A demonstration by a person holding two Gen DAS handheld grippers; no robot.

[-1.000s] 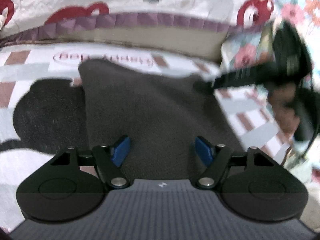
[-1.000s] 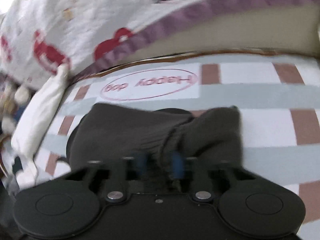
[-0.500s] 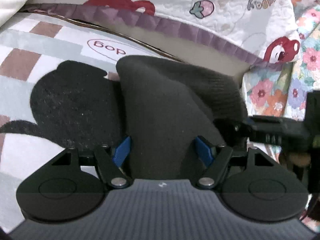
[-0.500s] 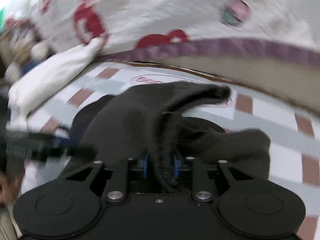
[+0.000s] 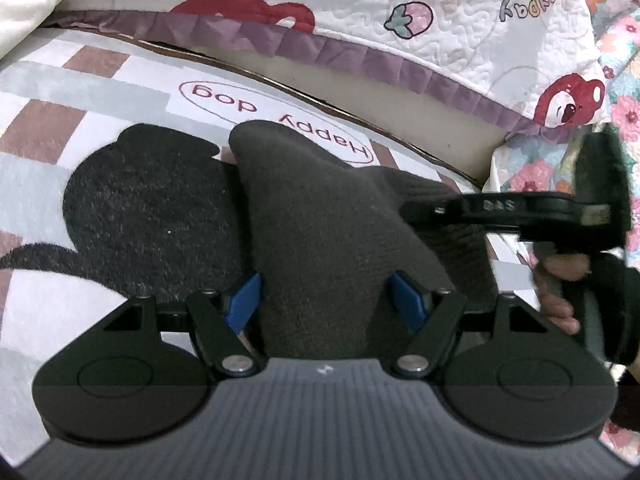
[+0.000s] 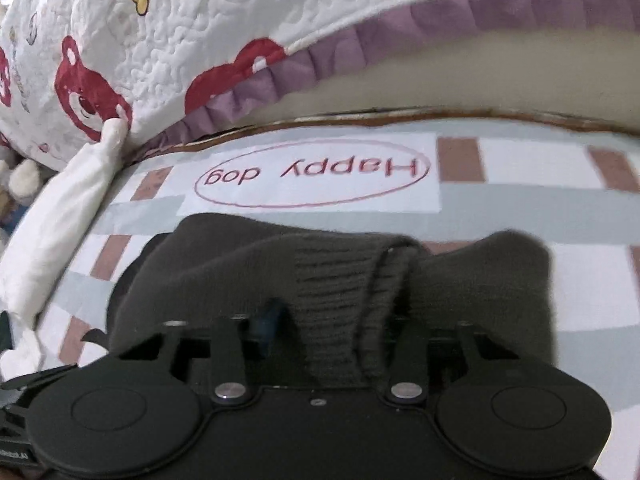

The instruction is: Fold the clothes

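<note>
A dark grey knit garment [image 5: 320, 240] lies on a checked mat, partly over a black dog print [image 5: 152, 216]. My left gripper [image 5: 326, 300] hovers low over its near part. The blue pads [image 5: 244, 300] stand wide apart at either side of the cloth, open. My right gripper [image 5: 412, 210] reaches in from the right, held by a person's hand [image 5: 560, 276], at the garment's ribbed right edge. In the right wrist view that gripper [image 6: 332, 320] has the garment's [image 6: 480, 280] bunched ribbed hem [image 6: 340, 280] between its jaws, which are closing. Its right pad is hidden by the cloth.
A white quilt [image 5: 440, 20] with red bears and a purple frill hangs along the far side of the mat [image 6: 500, 204], near the "Happy dog" label [image 6: 312, 174]. A white cloth [image 6: 68, 216] lies at the left and floral fabric [image 5: 532, 168] at the right.
The right gripper has come in from the right onto the garment's edge. The raised hem has sunk back toward the mat. The right jaws stand wider than half a second ago. The left jaws are unchanged.
</note>
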